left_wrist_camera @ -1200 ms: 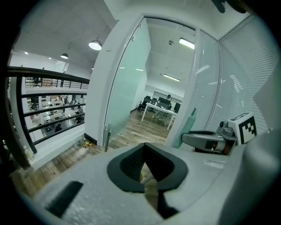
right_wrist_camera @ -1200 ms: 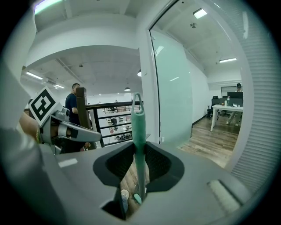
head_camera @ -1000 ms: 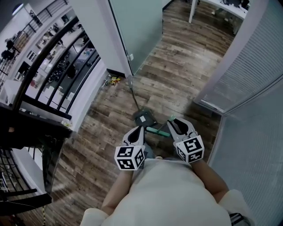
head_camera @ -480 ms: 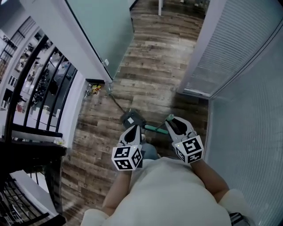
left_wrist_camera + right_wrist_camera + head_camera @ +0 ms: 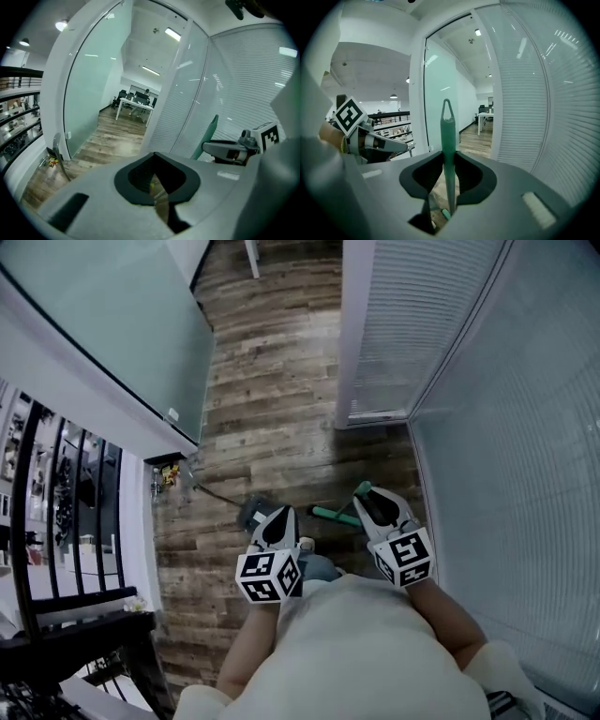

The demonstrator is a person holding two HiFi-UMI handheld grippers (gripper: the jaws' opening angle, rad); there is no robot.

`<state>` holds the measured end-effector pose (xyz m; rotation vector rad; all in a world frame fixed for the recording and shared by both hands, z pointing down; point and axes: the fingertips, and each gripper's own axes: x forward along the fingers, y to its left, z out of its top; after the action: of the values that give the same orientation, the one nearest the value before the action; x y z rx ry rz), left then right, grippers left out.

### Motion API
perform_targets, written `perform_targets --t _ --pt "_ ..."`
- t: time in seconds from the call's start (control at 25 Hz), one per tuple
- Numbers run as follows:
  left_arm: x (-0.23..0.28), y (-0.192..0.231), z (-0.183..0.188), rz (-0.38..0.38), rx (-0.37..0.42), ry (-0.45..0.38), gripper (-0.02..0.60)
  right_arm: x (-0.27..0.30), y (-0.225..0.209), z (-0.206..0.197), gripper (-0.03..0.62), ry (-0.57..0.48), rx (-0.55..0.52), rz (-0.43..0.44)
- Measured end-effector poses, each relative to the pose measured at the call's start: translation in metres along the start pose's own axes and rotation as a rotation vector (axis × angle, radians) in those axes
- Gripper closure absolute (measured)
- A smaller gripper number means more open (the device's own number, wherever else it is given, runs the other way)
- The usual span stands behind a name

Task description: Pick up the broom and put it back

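Observation:
The broom's green handle runs between my two grippers in the head view. In the right gripper view the handle stands upright with its loop end on top. My right gripper is shut on it. My left gripper hangs beside it at the same height, its jaws together with only a narrow slit. From the left gripper view the handle rises behind the right gripper. The broom's lower end is hidden by my body.
A grey flat piece lies on the wood floor, its thin rod reaching toward small yellow items at the foot of a glass wall. Walls with blinds stand ahead and right. A black railing is at left.
The whole view has swung: the glass wall and the railing slid left, and the walls with blinds now fill the right. Both grippers keep the same stance, and the right one still holds the broom.

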<state>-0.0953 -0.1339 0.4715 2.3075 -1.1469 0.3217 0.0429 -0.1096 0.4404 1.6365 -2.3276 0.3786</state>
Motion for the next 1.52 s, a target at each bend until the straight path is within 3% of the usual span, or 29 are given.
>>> perform_targets --t 0.72,1.08,1.52 --pt "0.113 -0.07 0.024 -0.427 0.232 0.169 0.577 -0.056 -0.093 -0.023 0.502 -0.04 0.184 -0.518" --pt "0.135 -0.086 0.028 -0.569 0.298 0.239 0.577 -0.078 -0.104 -0.029 0.502 -0.044 0.261 -0.705" --pt "0.141 -0.11 0.009 -0.759 0.384 0.322 0.577 -0.118 -0.097 -0.051 0.502 -0.066 0.355 -0.933"
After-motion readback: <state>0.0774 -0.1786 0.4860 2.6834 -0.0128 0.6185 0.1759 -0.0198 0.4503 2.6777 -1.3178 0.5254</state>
